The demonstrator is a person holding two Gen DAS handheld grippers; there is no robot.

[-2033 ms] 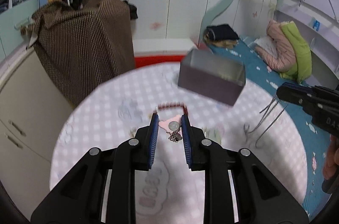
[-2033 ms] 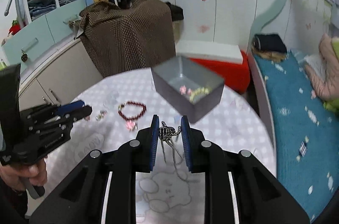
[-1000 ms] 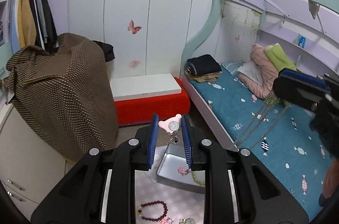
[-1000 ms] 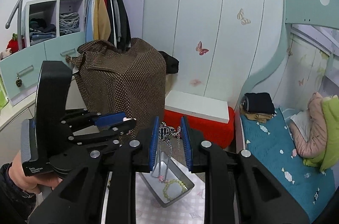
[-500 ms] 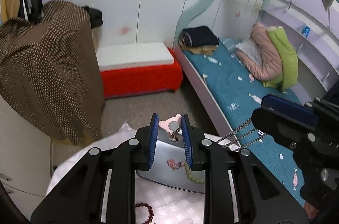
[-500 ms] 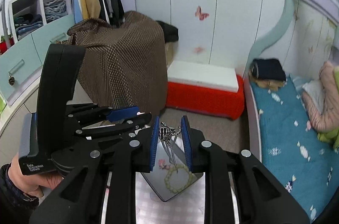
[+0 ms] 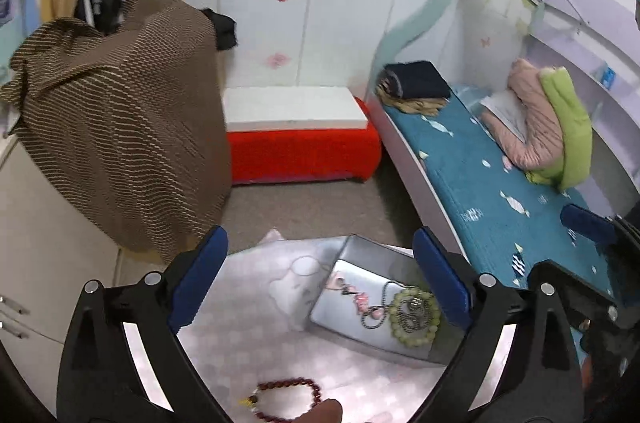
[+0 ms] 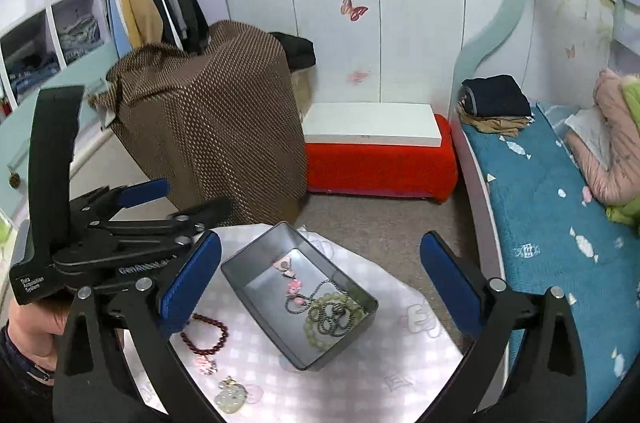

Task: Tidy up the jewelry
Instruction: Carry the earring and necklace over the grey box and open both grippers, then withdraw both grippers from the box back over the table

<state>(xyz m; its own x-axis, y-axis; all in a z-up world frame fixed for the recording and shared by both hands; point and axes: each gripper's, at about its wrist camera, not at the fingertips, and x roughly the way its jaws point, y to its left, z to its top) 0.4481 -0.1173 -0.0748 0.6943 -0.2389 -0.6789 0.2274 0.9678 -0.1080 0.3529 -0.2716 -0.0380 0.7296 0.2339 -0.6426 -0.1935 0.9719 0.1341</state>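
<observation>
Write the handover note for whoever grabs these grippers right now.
Left gripper: open, empty, above the grey tin.
Right gripper: open, empty, also over the tin.
Done: silver chain, green bead bracelet and pink charms lie in the tin.
Left: dark red bead bracelet and pale pendant on the table, beside the tin.
</observation>
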